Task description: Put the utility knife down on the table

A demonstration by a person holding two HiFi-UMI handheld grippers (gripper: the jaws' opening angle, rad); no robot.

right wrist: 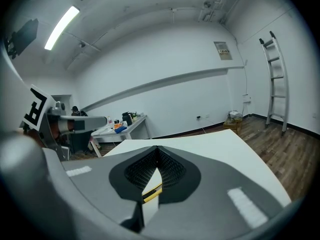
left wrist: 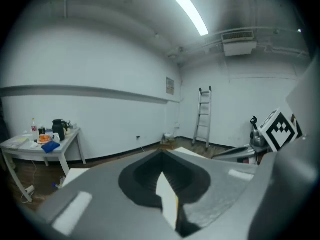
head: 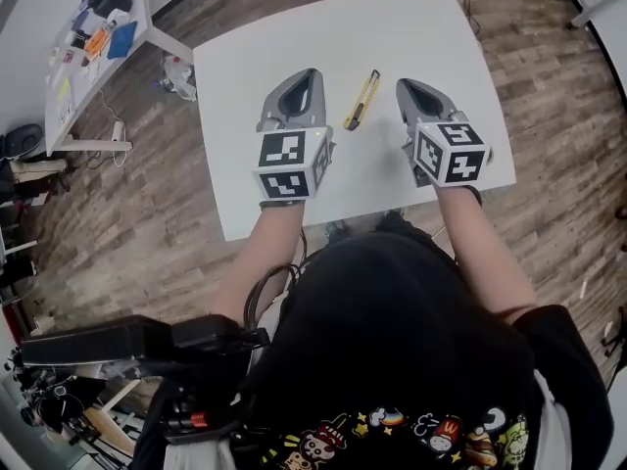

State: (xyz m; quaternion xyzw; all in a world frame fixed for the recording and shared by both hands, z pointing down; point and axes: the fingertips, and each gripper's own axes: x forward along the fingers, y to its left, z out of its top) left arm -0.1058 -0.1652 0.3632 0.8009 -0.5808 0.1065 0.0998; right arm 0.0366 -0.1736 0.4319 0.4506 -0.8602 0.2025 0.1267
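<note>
The person's 2 bare forearms (head: 266,248) reach over the near edge of the white table (head: 392,27). Past them, the left gripper (head: 311,73) sits at 11 o'clock and the right gripper (head: 405,84) at 1 o'clock, both low over the tabletop and pointing away. In the left gripper view the 2 jaws meet at their tips with nothing between them. In the right gripper view the jaws are likewise closed tip to tip and empty.

The utility knife (head: 361,100), yellow and black, lies flat on the table at 12 o'clock between the grippers, touching neither. A sliver of it shows through the gap under the right jaws. Farther off at 10 o'clock, a cluttered side table (head: 61,106) stands on the wood floor (head: 147,194).
</note>
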